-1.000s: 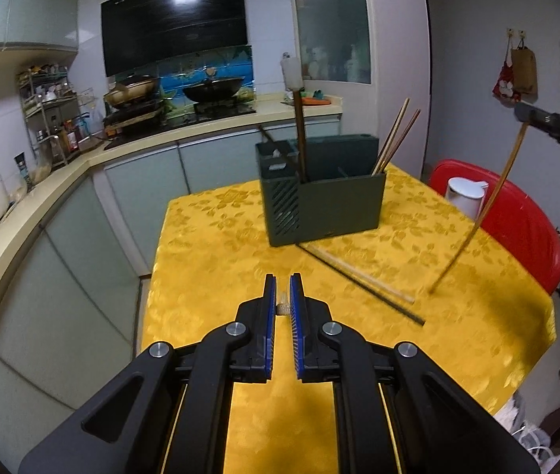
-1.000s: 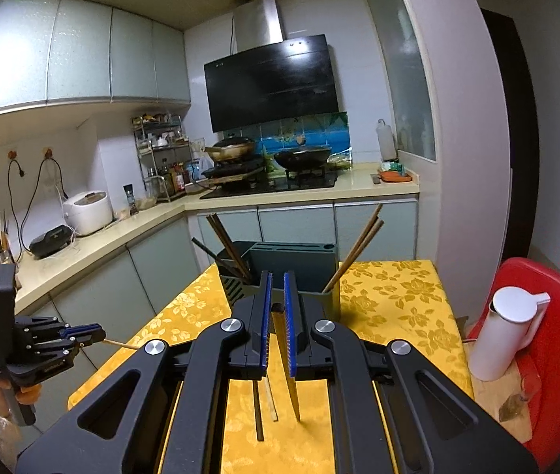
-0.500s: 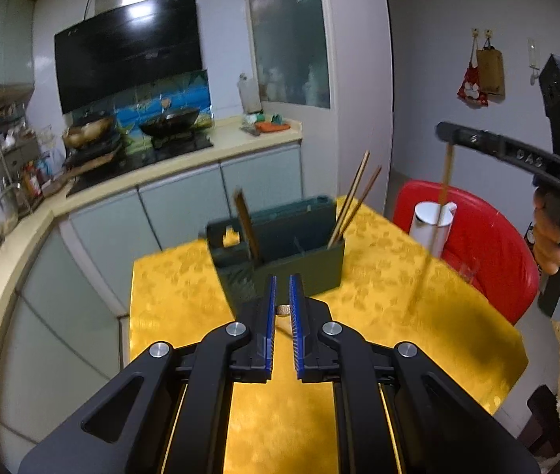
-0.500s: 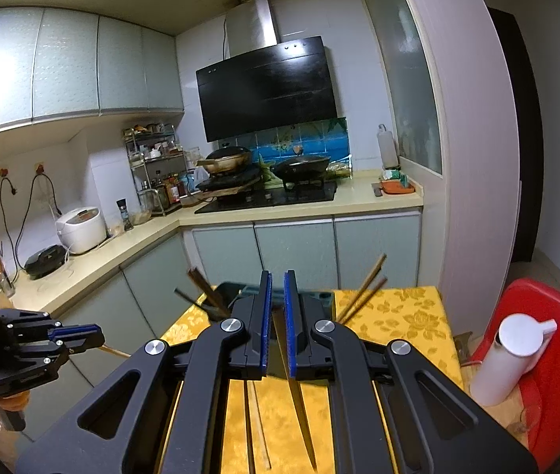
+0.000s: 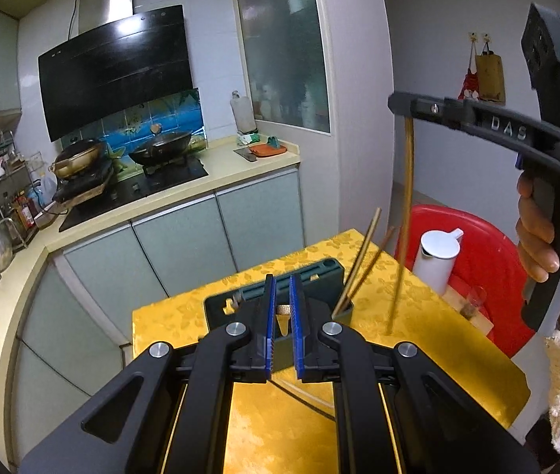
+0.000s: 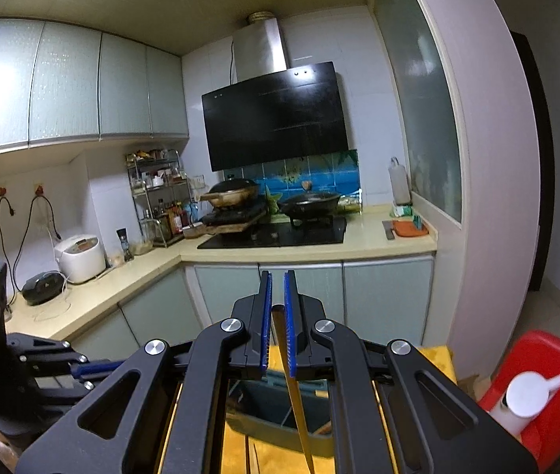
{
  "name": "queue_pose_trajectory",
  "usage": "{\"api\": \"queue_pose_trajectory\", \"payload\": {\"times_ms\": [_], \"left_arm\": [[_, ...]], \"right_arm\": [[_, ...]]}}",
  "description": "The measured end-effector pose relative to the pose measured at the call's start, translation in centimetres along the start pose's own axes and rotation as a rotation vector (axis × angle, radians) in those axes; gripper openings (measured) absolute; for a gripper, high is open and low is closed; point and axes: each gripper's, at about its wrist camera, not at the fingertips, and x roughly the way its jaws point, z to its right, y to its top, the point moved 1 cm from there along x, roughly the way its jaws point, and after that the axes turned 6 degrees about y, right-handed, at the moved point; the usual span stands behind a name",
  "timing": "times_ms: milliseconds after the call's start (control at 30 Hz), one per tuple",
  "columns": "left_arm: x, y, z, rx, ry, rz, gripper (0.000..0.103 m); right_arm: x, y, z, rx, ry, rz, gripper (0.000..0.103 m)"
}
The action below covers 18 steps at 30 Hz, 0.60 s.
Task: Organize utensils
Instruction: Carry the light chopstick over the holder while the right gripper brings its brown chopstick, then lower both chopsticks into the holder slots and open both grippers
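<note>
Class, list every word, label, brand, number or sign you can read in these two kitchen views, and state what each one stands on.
"DAS": raised letters on the arm of the right gripper, seen in the left wrist view; letters may continue beyond this.
Range hood: small marks near its top edge, too small to read.
Bottles on the wire rack: labels too small and blurred to read.
Nothing else legible in either view.

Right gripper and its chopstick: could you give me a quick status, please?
Right gripper shut on a chopstick hanging tip-down over the yellow table. Left gripper shut, what it holds unclear. Green utensil holder below; two chopsticks lean inside.
</note>
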Motion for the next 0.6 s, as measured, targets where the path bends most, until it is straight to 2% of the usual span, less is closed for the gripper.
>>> {"api": "queue_pose_trajectory", "payload": {"times_ms": [267,600], "left_arm": [[3.8,1.3,-0.4,0.005,0.011,-0.043,0.007],[9.2,0.1,-1.2,-0.015,0.017,-0.121,0.007]], "right_arm": [[2.9,1.1,0.7,-0.001,0.002,-0.005,0.007],[8.6,-0.8,3.3,0.043,-0.028,-0.078,0.007]]}}
